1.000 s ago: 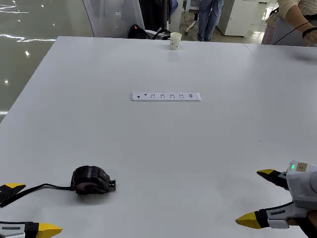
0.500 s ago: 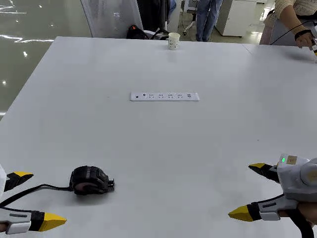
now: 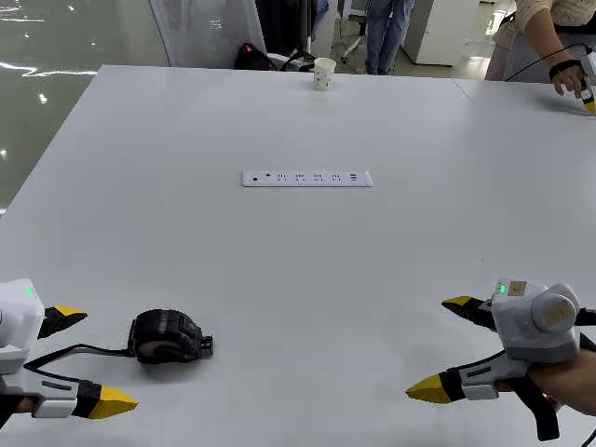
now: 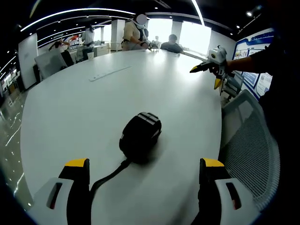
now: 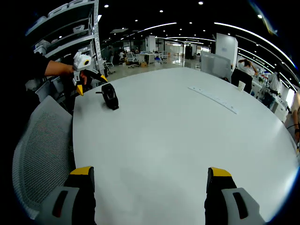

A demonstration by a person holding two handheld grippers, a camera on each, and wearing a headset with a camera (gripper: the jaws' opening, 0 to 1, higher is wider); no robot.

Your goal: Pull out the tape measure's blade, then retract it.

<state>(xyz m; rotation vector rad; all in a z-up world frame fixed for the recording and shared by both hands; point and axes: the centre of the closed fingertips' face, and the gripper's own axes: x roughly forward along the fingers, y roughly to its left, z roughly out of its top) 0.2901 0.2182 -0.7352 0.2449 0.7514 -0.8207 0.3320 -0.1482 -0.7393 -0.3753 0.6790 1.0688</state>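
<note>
A black tape measure (image 3: 168, 336) lies on the white table (image 3: 298, 261) at the near left, its black strap (image 3: 79, 352) trailing left. My left gripper (image 3: 88, 358) stands open just left of it, with the strap running between the jaws and nothing gripped. From the left gripper view the tape measure (image 4: 140, 133) sits a short way ahead of my left gripper (image 4: 145, 163). My right gripper (image 3: 442, 345) is open at the near right, far from the tape measure (image 5: 110, 96), with nothing in my right gripper (image 5: 151, 171).
A white power strip (image 3: 306, 178) lies mid-table and a paper cup (image 3: 323, 74) stands at the far edge. Another person's hand (image 3: 568, 74) works at the far right corner. A mesh chair (image 5: 42, 140) sits by the table's near edge.
Both grippers have come further up into the head view and inward. The left one now sits closer to the tape measure's strap. The tape measure has stayed put.
</note>
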